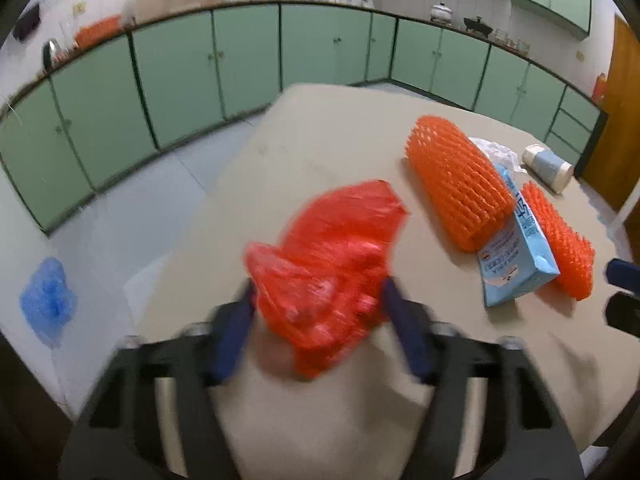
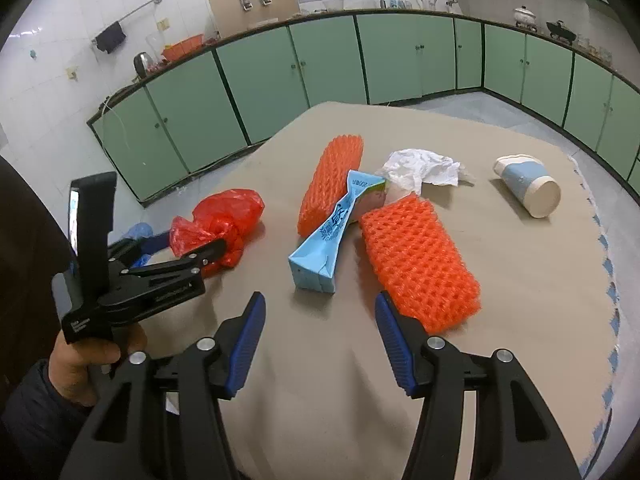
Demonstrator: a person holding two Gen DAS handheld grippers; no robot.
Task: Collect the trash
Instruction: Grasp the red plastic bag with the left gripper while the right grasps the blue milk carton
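Right wrist view: the right claw [image 2: 320, 340] hovers released over the near part of the desk [image 2: 320, 420], its ribbed blue fingers [image 2: 248, 344] spread wide with nothing between them. The desk is covered in plain beige material; a scalloped blue trim shows along its right edge. Just beyond the fingers lies a flattened blue carton [image 2: 332, 228], its long axis running from the near edge toward the far edge, folded gable end farthest away. Two orange foam nets [image 2: 416, 260] of springy lattice mesh flank it, lying roughly parallel. Toward the left edge, the left claw [image 2: 192, 246] is clenched on a crinkled red plastic bag [image 2: 220, 216], blurred in the left wrist view [image 1: 332, 272]. Farther back sit crumpled white paper [image 2: 420, 168] and a tipped blue-and-cream paper cup [image 2: 528, 184], lying on its side near the right edge. Green cabinets [image 2: 280, 72] line the kitchen walls beyond a grey floor [image 1: 120, 220].
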